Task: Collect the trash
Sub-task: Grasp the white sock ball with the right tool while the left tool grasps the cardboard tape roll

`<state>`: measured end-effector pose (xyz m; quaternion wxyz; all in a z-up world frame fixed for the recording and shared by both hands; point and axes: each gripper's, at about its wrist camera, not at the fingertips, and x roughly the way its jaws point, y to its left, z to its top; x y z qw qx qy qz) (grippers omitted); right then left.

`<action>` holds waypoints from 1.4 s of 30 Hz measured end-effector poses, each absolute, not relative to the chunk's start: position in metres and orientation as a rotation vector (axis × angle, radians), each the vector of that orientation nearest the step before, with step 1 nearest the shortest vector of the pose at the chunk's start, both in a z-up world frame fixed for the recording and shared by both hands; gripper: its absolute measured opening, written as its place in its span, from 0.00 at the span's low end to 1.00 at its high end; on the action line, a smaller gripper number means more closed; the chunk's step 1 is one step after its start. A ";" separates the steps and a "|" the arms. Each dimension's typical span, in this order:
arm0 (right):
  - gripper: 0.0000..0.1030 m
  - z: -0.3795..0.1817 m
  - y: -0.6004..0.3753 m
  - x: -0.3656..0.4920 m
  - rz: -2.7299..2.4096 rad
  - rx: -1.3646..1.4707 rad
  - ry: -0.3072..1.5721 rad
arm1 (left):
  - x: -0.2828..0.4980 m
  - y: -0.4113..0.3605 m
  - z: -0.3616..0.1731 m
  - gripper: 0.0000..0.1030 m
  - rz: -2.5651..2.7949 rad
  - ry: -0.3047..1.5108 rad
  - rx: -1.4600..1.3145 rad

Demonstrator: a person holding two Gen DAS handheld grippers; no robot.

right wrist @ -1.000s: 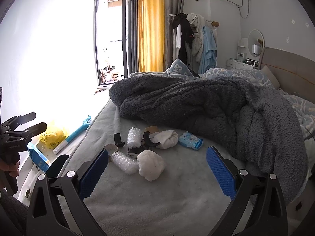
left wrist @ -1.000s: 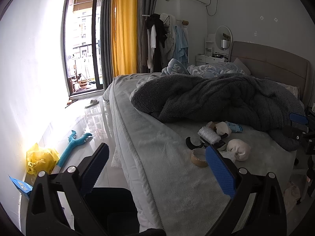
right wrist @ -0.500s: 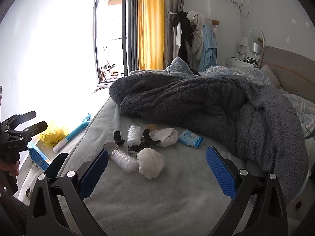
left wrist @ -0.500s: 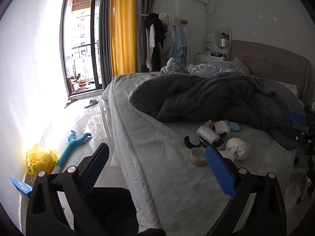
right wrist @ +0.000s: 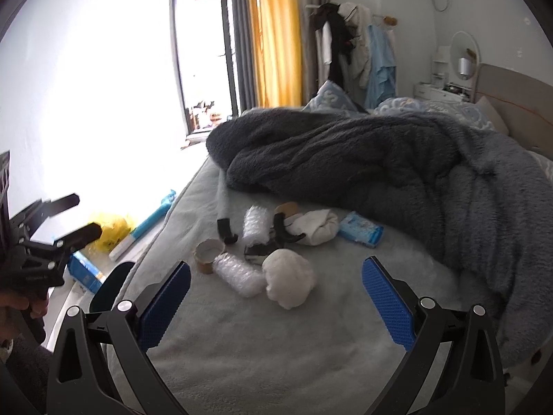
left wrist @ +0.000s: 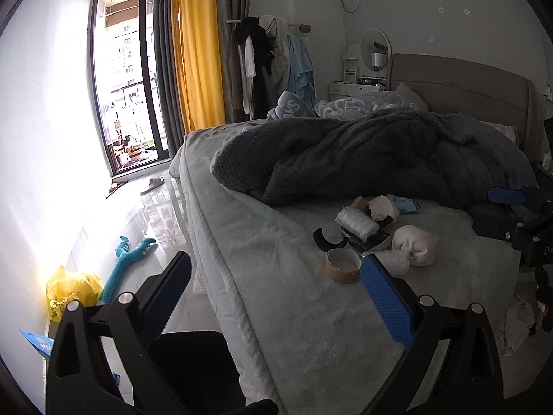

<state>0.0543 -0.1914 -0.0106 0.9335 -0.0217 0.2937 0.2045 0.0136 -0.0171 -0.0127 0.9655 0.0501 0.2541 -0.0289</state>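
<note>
Trash lies clustered on the grey bed [right wrist: 276, 352] beside a dark fleece blanket [right wrist: 363, 162]: a crumpled white paper wad [right wrist: 288, 278], a clear bubble-wrap roll [right wrist: 236, 275], a brown cardboard tape ring [right wrist: 207, 254] and a blue wipes packet [right wrist: 359, 230]. The right claw [right wrist: 274, 302] and left claw [left wrist: 274, 299] both gape wide, holding nothing.

The bed [right wrist: 276, 352] wears a pale, short-piled plush cover, and the dark grey blanket [right wrist: 363, 162] heaped on it is thick, shaggy fleece. The litter on it includes clear bubble wrap [right wrist: 238, 275], a brown cardboard tape roll [left wrist: 342, 265] and a crumpled white paper wad [right wrist: 289, 278]. The floor [left wrist: 152, 218] is glossy tile that mirrors the window light, and the gripper fingers [right wrist: 166, 306] are matt black plastic with ribbed blue pads.
</note>
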 end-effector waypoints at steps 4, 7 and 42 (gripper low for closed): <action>0.97 -0.013 -0.182 0.065 0.445 -0.043 0.636 | 0.028 -0.013 -0.022 0.97 -0.079 0.566 0.095; 0.97 -0.017 -0.175 0.074 0.462 -0.045 0.666 | 0.038 -0.010 -0.031 0.97 -0.105 0.599 0.079; 0.37 -0.079 -0.186 0.171 0.537 0.051 0.976 | 0.137 -0.054 -0.110 0.77 -0.456 0.896 0.130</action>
